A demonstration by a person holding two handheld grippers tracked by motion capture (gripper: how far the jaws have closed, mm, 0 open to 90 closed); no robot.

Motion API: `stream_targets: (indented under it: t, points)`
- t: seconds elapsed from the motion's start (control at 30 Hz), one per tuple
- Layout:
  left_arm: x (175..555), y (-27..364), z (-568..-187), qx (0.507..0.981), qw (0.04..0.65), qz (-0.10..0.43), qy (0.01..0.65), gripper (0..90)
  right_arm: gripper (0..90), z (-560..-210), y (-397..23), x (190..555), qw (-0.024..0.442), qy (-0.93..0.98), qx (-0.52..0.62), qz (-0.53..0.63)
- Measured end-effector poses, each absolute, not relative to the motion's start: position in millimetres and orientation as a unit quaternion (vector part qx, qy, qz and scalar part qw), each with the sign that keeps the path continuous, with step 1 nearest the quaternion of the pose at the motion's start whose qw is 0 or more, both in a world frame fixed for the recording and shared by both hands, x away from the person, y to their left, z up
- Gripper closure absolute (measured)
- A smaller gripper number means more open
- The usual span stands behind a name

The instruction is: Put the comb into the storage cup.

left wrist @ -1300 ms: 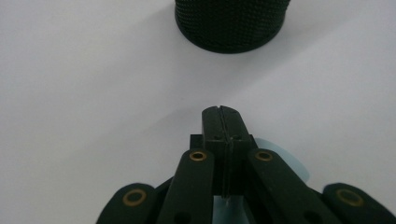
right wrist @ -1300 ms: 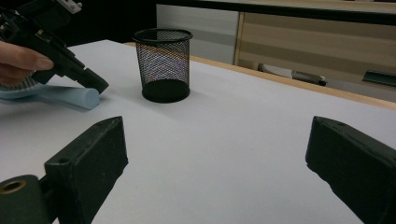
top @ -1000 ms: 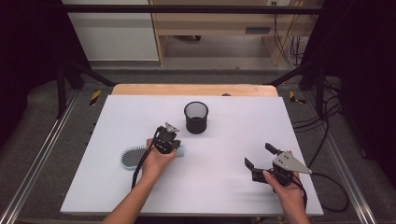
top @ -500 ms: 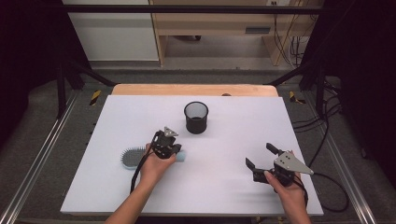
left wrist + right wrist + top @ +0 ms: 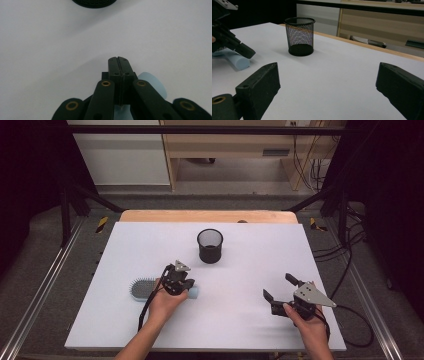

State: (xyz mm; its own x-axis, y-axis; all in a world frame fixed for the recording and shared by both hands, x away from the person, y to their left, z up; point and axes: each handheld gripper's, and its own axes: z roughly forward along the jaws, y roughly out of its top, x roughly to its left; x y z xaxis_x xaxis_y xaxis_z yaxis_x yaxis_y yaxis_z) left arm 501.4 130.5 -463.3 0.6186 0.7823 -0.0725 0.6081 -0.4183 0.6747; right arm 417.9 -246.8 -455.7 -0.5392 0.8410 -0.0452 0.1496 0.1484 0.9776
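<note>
Your left gripper (image 5: 181, 281) has crept left over the pale-blue plastic hairbrush (image 5: 145, 289), fingers pressed together; spread them to grasp.

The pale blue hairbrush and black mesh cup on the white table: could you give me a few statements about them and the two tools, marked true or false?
1. The black wire-mesh cup stands upright on the white table. True.
2. The pale blue plastic hairbrush lies inside the cup. False: it lies flat on the table, nearer the person than the cup.
3. The left tool has its jaws together, above the brush's handle. True.
4. The right tool is clamped on the cup. False: its jaws stand wide apart with nothing between them, well away from the cup.
</note>
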Motion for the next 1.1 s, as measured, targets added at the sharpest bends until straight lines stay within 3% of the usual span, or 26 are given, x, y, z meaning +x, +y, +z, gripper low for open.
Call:
stream_targets:
  t: [1.1]
  points:
    - [473.1, 138.5, -464.1, 0.837, 0.366, 0.094, 0.396, 90.0, 5.3, -457.1, -245.7, 417.1, 0.322, 0.699, 0.354, 0.532]
